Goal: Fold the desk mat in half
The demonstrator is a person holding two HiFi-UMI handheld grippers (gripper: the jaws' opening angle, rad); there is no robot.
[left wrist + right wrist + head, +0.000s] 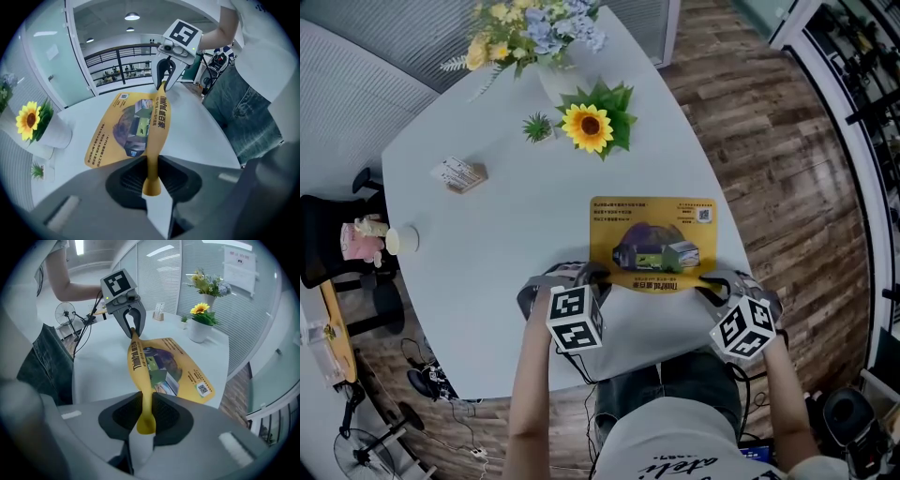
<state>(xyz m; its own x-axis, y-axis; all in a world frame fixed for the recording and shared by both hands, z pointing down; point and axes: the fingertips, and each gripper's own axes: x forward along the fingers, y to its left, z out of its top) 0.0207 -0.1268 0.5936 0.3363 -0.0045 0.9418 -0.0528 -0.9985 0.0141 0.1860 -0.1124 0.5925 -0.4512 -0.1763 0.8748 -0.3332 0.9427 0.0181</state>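
The yellow desk mat [652, 234] is seen just right of the middle of the head view, on a pale table [487, 253], close to the table edge toward the bottom of the frame. Its far part is laid flat on the table, printed face up. Its near edge is lifted off the surface and is held at both near corners.

The left gripper [589, 276] is closed on the mat's lower left corner. In the left gripper view the thin yellow edge is seen pinched between the two dark jaws, low in the middle of the frame. The right gripper [709, 281] is closed on the lower right corner, and in the right gripper view the same edge is clamped between its jaws. In each gripper view the raised edge is seen as a curved band that runs from the near jaws up to the other gripper in the upper middle of the frame, while the rest of the mat is spread on the table to one side. The mat is not yet folded.

A sunflower [588, 127] is set in the upper middle of the head view, with a small green plant [538, 126] just left of it and a bouquet [534, 28] at the top. A small box [459, 175] is placed toward the upper left, and a cup [401, 240] near the table's left edge. All are well apart from the mat. A wooden floor [769, 169] is seen at the right.
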